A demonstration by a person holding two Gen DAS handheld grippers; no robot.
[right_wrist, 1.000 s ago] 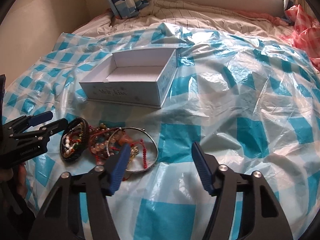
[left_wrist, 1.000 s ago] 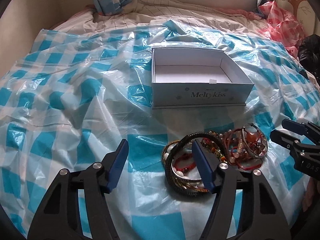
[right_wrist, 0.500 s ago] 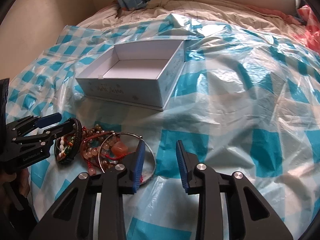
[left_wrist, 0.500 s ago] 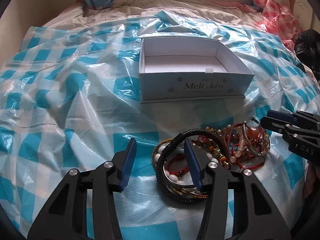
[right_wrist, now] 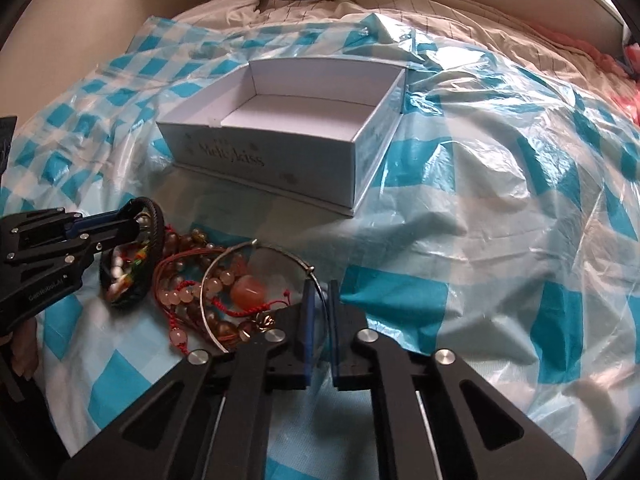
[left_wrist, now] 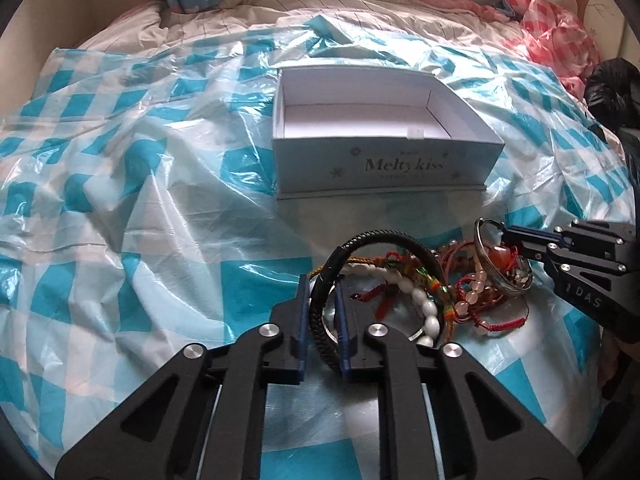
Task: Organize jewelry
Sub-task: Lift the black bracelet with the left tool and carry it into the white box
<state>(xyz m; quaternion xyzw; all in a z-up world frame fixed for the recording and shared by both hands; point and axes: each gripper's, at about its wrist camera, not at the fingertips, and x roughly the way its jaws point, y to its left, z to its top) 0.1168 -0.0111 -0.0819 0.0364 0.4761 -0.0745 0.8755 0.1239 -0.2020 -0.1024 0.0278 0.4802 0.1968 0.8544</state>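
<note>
Two handheld grippers, matte black, angular frames with triangular cut-outs. Left gripper (left_wrist: 323,292): blue pads lining the insides of both jaws, round silver screw heads along the arms. Right gripper (right_wrist: 320,298): same black frame, same blue pads, same silver screws. White lettering on each body where seen from the other camera, "DAS" legible on the right one, the left one's print too small to read with certainty.
</note>
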